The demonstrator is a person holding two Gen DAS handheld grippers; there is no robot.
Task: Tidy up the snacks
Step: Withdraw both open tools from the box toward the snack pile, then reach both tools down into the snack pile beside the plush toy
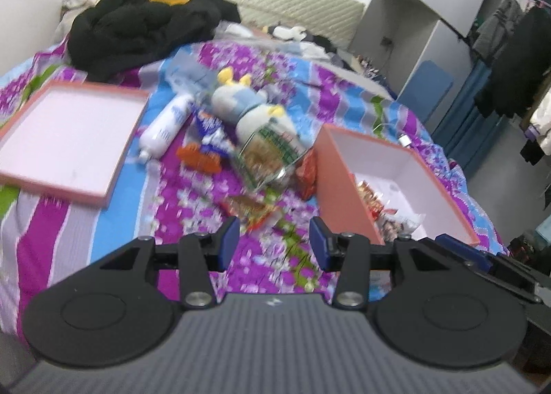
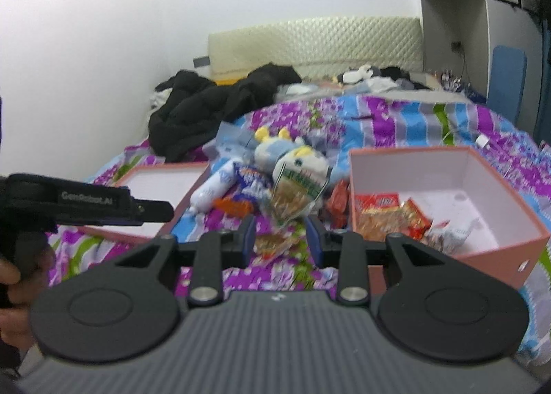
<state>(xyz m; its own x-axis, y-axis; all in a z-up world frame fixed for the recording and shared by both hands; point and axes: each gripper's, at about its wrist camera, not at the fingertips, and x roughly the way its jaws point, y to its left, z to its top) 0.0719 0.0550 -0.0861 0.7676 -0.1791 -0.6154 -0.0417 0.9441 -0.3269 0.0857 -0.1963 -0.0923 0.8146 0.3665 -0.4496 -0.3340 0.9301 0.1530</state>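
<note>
A pink box point(image 1: 339, 184) point(image 2: 496, 249) stands open on the bed at the right, with several snack packets point(image 2: 392, 213) inside. More snacks lie in a pile in the middle: a green-labelled bag point(image 1: 272, 153) point(image 2: 296, 196), an orange pack point(image 1: 199, 156), a blue-white pack point(image 1: 210, 132), a red pack point(image 1: 306, 172) and a small packet point(image 1: 249, 208) point(image 2: 272, 242) nearest the grippers. My left gripper point(image 1: 274, 242) is open and empty just short of that small packet. My right gripper point(image 2: 280, 239) is open and empty, with the small packet seen between its fingers.
The box lid point(image 1: 69, 135) point(image 2: 162, 187) lies at the left. A white bottle point(image 1: 165, 125) and a plush toy point(image 1: 251, 104) lie in the pile. Black clothes point(image 1: 137, 25) lie by the headboard. The left gripper's body point(image 2: 86, 204) shows at the left of the right wrist view.
</note>
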